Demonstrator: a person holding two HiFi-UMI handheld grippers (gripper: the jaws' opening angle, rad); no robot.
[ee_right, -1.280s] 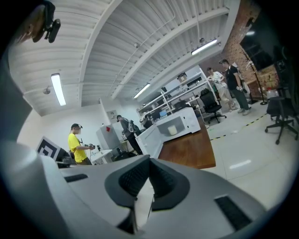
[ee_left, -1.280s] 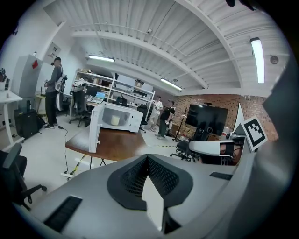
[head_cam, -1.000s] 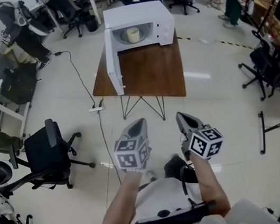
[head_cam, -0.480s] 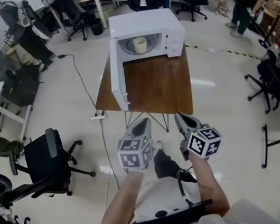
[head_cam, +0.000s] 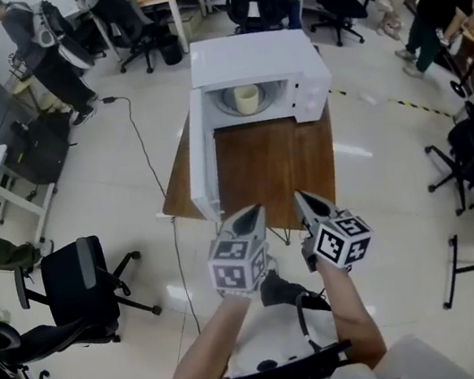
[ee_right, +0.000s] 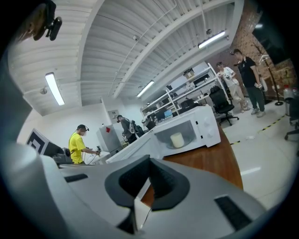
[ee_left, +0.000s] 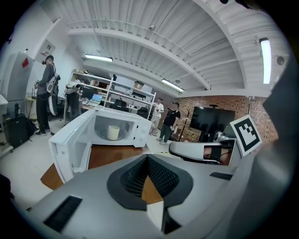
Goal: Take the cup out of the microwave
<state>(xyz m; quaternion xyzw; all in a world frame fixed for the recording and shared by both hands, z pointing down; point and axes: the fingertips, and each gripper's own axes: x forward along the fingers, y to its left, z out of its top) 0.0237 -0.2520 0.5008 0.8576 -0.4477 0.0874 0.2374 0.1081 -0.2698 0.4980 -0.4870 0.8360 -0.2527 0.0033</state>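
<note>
A white microwave (head_cam: 254,54) stands at the far end of a wooden table (head_cam: 280,167), its door (head_cam: 200,165) swung open to the left. Inside it, upright on the turntable, is a cream cup (head_cam: 246,99). My left gripper (head_cam: 253,216) and right gripper (head_cam: 303,199) hang side by side over the floor at the table's near edge, pointing at the microwave, both shut and empty. In the left gripper view the cup (ee_left: 113,132) shows beyond the shut left gripper (ee_left: 148,158). The right gripper view shows the cup (ee_right: 176,139) past the right gripper (ee_right: 150,158).
A black office chair (head_cam: 78,289) stands on the floor to the left, and a cable (head_cam: 145,155) runs past the table's left side. More chairs, desks and several people fill the back of the room. A black stand (head_cam: 466,252) is at right.
Both grippers and the person have moved toward the table; the microwave and cup now look nearer. The jaws stayed shut.
</note>
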